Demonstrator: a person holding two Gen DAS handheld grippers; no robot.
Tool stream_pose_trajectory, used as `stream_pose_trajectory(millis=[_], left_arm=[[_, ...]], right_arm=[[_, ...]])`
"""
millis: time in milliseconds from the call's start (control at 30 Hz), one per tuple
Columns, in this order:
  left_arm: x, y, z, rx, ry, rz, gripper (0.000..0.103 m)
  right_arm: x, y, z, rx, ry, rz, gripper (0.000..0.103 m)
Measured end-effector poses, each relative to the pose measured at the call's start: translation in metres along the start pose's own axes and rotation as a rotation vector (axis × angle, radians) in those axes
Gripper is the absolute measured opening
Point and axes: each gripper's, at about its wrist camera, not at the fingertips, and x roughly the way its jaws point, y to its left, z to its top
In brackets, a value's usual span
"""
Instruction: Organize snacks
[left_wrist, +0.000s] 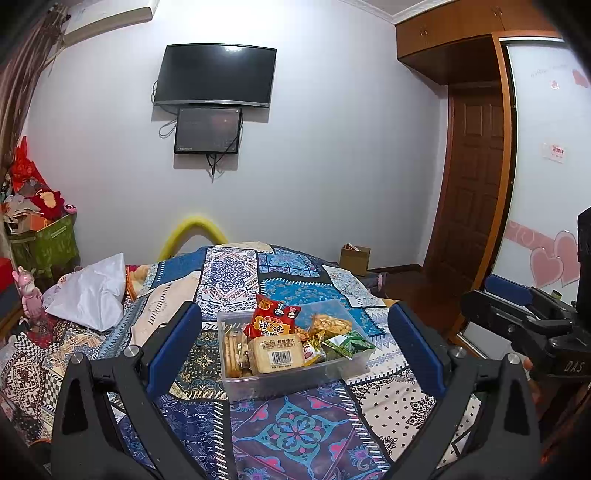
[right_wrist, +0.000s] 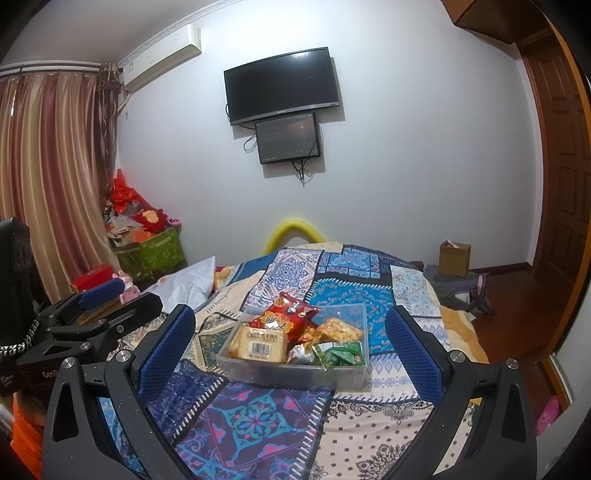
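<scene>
Presently: one clear plastic bin (left_wrist: 291, 373), resting on the patchwork bedspread (left_wrist: 295, 435), straight ahead of both tongs and framed between their spread fingers. Contents: red snack bag (left_wrist: 275, 319) at the far left, leaning up over the rim; barcoded biscuit tray (left_wrist: 275, 354) near centre; cracker sleeves (left_wrist: 232, 352) along the left wall; orange fried-snack packet (left_wrist: 330, 325) at the far right; green packets (left_wrist: 351, 345) near right; one gold-foil piece (left_wrist: 314, 349) between. Bin long axis runs left to right across the bed. Left gripper (left_wrist: 295, 347): released, jaws wide, holding nothing. Right gripper (right_wrist: 291, 347): likewise released and empty. Neither touches the bin; both hang near it, and which is nearer cannot be told, though the bin's right end lies toward the right tongs. Left view alone shows the cracker sleeves plainly; the right view alone shows the curtains (right_wrist: 48, 177), the air conditioner (right_wrist: 162, 51) and a clearer face of the green packets.
</scene>
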Motion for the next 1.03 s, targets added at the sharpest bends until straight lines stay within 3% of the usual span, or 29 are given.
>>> stream_pose_trajectory(millis=[1033], left_arm=[[0.0032,-0.0020,-0.0024,-0.013,0.010,-0.012,0.102]], right_arm=[[0.0064,-0.0069,-0.0021,0.012,0.011,-0.011,0.103]])
